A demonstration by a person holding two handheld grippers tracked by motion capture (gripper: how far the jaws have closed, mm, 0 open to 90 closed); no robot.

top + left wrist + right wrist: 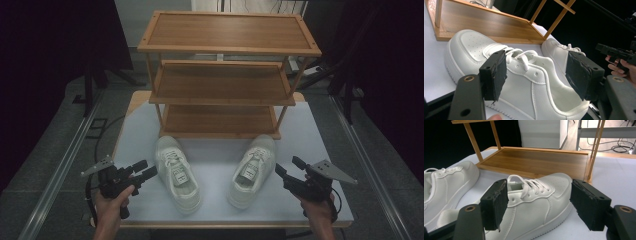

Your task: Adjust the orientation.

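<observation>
Nearest the camera in the high view, two hands come in from the bottom edge, each holding a black gripper over the front part of the pale tabletop (215, 202). The left gripper (143, 170) sits at the left front, its jaws standing wide apart with nothing between them, aimed toward the left shoe (177, 174) just beside it but not touching. In the left gripper view, that gripper (536, 72) frames the heel and collar of the left shoe (524, 85), and its pads stay clear of the leather. The right gripper (286, 167) is at the right front, jaws likewise spread and empty, pointing at the right shoe (251, 170), close to it and apart from it. The right gripper view looks between those jaws (539, 200) along the side of the right shoe (536, 202), with the left shoe (446, 182) farther off at the picture's left. Both shoes are plain white lace-up sneakers standing upright side by side in the middle of the tabletop, toes pointing away toward the rack and heels toward the person. Each has a small label on the tongue, too small and blurred to read; no brand or writing can be made out anywhere. Behind the shoes stands a three-tier wooden shoe rack (225, 82), its lowest shelf just beyond the toes, all three shelves bare.
</observation>
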